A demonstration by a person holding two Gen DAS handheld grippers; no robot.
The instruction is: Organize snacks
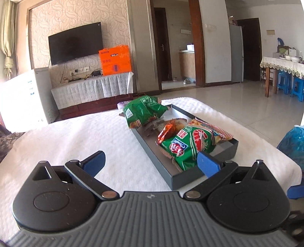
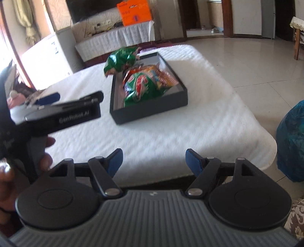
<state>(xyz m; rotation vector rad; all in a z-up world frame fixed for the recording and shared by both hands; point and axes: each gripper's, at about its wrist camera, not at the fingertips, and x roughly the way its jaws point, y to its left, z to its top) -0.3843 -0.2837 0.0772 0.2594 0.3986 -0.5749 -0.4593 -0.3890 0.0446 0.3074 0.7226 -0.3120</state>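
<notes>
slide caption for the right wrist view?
Right gripper, jaws open and empty, faces a dark tray of snack packets on a white-covered table.

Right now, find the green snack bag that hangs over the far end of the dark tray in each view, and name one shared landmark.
Left wrist view: the green snack bag sits just above centre, draped over the far left corner of the dark tray.
Right wrist view: the bag is upper centre-left, at the tray's far left corner.
Shared landmark: the orange box beside the TV.
</notes>
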